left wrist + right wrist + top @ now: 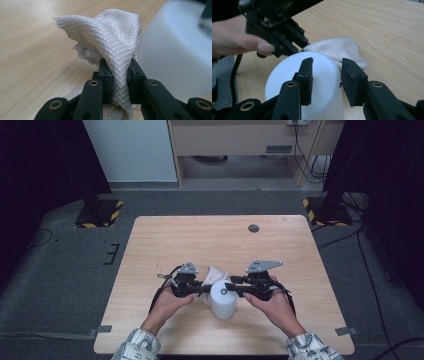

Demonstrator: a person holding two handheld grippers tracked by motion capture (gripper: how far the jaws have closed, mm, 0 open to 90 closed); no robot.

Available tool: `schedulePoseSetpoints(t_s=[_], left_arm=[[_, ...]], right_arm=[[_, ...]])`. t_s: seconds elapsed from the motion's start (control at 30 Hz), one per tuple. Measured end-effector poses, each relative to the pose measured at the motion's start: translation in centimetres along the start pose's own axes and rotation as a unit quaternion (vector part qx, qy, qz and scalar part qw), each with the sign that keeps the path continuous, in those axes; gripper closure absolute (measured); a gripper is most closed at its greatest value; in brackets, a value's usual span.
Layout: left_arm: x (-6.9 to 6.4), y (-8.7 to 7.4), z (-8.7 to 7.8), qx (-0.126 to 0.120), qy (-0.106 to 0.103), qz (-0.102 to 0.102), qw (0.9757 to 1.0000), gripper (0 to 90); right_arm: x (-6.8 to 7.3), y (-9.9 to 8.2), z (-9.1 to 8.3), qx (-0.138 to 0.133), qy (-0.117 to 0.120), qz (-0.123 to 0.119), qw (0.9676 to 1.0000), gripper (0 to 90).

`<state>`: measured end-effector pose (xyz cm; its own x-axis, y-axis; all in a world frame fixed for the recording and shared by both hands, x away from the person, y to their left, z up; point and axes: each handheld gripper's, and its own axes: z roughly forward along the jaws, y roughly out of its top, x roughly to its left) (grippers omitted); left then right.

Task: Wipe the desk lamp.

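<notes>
**Cloth pinched beside a white cup, right jaws at the cup's wall**

The white cup [223,300] stands upside down on the wooden table [165,235], near the table's front edge and about midway across it. Everything else is placed from that cup.

Left of the cup, the person's left hand [167,306] carries the left gripper [200,289], which points toward the cup's left side. Its jaws are clenched on a white woven cloth [110,42]; in the left gripper view the cloth is squeezed flat between the two black pads and bunches up in a loose peak above them, with more of it hanging below. The cup shows there as a pale blur just beside the cloth.

Behind the cup and a little to its left, the free part of the cloth [216,274] lies on the table, touching or nearly touching the cup's far wall.

Right of the cup, the right hand [272,306] carries the right gripper [231,288], which reaches in over the cup's upturned base. In the right gripper view its jaws stand parted, one pad over the cup's top and the other just off its side. Whether the pads press on the cup's wall cannot be told. Beyond the cup, that view shows the left gripper [294,47] with the cloth [337,50] trailing from it across the wood.
</notes>
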<state>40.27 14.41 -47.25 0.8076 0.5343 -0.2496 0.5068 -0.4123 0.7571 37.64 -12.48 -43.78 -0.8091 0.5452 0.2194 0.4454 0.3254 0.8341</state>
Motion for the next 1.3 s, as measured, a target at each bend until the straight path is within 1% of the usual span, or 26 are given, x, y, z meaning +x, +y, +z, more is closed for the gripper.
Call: schedulePoseSetpoints(t_s=[0.07, 0.13, 0.2, 0.33, 0.47, 0.53, 0.63, 0.7, 0.8, 0.83, 0.93, 1.13, 1.23, 1.3], left_arm=[[0.2, 0.4, -0.3, -0.006, -0.001, -0.002, 1.0, 76.5], [0.3, 0.4, -0.3, -0.004, -0.002, -0.003, 1.0, 76.5], [0.2, 0.2, 0.1, 0.008, 0.001, 0.0, 1.0, 76.5], [0.1, -0.3, 0.9, 0.017, 0.001, -0.001, 0.9999, 76.5], [-0.1, -0.7, 1.8, 0.034, 0.007, 0.007, 0.9994, 76.5], [-0.1, -0.7, 1.9, 0.037, 0.009, 0.007, 0.9992, 76.5], [-0.1, -0.5, 1.8, 0.028, 0.008, 0.003, 0.9996, 76.5], [-0.1, -0.1, 1.5, 0.018, 0.006, 0.0, 0.9998, 76.5], [0.0, 0.4, 1.2, 0.007, 0.005, 0.002, 1.0, 76.5], [0.0, 0.5, 1.2, 0.008, 0.005, 0.003, 1.0, 76.5], [-0.1, 0.4, 1.7, 0.026, 0.009, 0.014, 0.9995, 76.5], [0.1, -0.4, 2.8, 0.054, 0.016, 0.014, 0.9983, 76.5], [0.2, -0.6, 2.9, 0.054, 0.021, 0.014, 0.9982, 76.5], [0.1, -0.6, 2.6, 0.046, 0.024, 0.013, 0.9986, 76.5]], right_arm=[[0.0, 0.0, 0.0, 0.0, -0.001, 0.0, 1.0, 62.5], [0.0, 0.0, 0.0, 0.0, 0.0, 0.0, 1.0, 62.5], [0.0, 0.0, 0.0, 0.0, 0.0, 0.0, 1.0, 62.5], [0.0, 0.0, 0.0, 0.0, 0.0, 0.0, 1.0, 62.5], [0.0, 0.0, 0.0, 0.0, 0.0, 0.001, 1.0, 62.4], [0.0, 0.0, 0.0, 0.0, 0.0, 0.0, 1.0, 62.4], [0.0, 0.0, 0.0, 0.0, 0.0, -0.001, 1.0, 62.4], [0.0, 0.0, 0.0, 0.0, 0.0, -0.001, 1.0, 62.3], [0.0, 0.0, 0.0, 0.0, 0.001, 0.0, 1.0, 62.2], [0.0, 0.0, 0.0, 0.0, 0.001, 0.0, 1.0, 62.1], [0.0, 0.0, 0.0, 0.0, 0.001, 0.0, 1.0, 62.1], [0.0, 0.0, 0.0, 0.0, 0.0, -0.001, 1.0, 62.1], [0.0, 0.0, 0.0, 0.0, 0.0, -0.001, 1.0, 62.2], [0.0, 0.0, 0.0, 0.0, 0.0, -0.001, 1.0, 62.1]])
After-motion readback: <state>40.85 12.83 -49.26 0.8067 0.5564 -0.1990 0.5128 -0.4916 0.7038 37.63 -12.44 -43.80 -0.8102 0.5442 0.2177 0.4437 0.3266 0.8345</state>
